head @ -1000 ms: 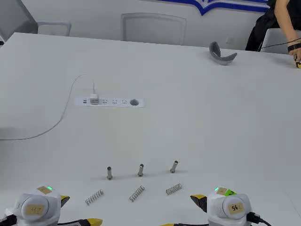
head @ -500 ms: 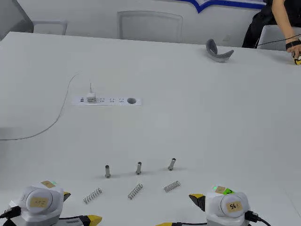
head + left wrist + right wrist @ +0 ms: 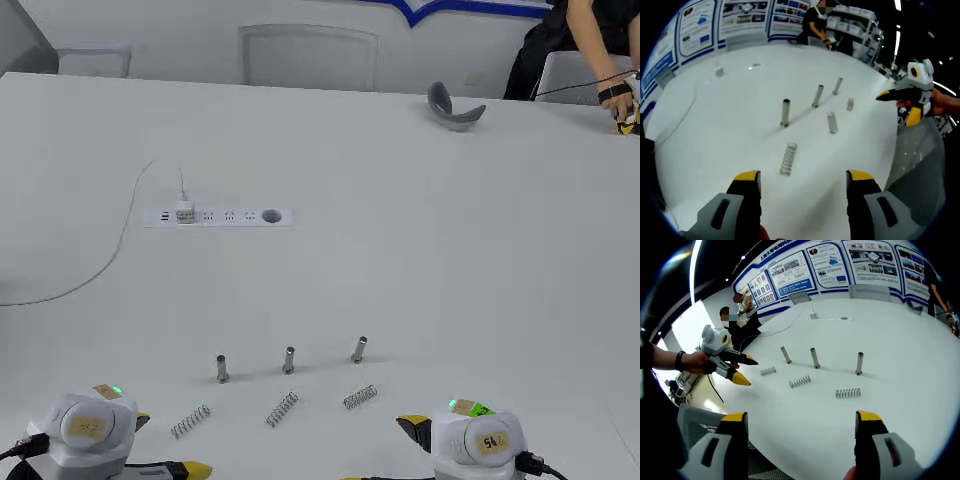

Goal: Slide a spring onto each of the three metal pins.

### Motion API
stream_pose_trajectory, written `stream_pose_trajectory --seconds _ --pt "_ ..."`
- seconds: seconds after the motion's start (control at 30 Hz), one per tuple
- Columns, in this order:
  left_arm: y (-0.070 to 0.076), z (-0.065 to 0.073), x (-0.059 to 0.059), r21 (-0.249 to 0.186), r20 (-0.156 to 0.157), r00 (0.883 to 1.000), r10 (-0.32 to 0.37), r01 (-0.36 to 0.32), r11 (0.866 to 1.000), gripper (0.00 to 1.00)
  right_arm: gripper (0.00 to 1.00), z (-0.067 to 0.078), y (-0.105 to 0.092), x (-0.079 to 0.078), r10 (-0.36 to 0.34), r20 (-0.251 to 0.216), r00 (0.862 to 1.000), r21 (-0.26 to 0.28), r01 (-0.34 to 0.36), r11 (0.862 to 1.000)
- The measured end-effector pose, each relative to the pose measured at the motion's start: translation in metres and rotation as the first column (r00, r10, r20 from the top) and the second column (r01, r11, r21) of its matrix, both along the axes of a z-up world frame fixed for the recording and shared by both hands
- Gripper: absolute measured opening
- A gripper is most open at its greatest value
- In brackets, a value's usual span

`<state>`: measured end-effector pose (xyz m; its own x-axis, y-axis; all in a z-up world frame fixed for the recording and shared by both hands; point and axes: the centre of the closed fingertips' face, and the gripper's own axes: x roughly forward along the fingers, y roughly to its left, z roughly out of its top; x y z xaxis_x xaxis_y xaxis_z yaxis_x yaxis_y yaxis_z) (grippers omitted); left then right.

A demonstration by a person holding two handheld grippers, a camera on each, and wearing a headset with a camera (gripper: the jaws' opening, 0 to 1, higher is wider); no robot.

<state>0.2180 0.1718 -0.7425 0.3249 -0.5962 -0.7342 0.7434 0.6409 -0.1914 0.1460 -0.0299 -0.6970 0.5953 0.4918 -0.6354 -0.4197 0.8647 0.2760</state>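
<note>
**Both grippers wide open, springs loose beside the pins**

Three pins (image 3: 289, 360) stand upright in a row on the white table (image 3: 420, 270). Three springs (image 3: 282, 409) lie flat just on the near side of that row, one before each pin, none threaded. The left gripper (image 3: 804, 176) and right gripper (image 3: 801, 416) hover nearer than the springs, off either end of the row, jaws spread wide and empty. The head view adds a power strip (image 3: 218, 216) well beyond the pins.
</note>
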Motion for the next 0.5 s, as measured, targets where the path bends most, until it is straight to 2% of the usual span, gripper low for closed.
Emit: stream_pose_trajectory --seconds 0.1,0.3,0.5 --pt "-0.001 -0.005 0.002 -0.006 -0.015 1.0 0.008 -0.008 1.0 0.67 0.89 0.0 0.0 0.0 -0.002 -0.001 1.0 0.003 0.002 1.0" --pt "-0.005 -0.012 0.005 0.001 -0.022 1.0 0.009 -0.009 1.0 0.63 0.89 -0.001 0.002 -0.001 -0.002 -0.005 1.0 0.008 0.002 1.0" --pt "-0.006 -0.015 0.01 0.02 -0.011 1.0 -0.002 0.002 1.0 0.54 0.89 -0.001 0.002 0.0 -0.008 -0.007 1.0 0.014 0.008 1.0"
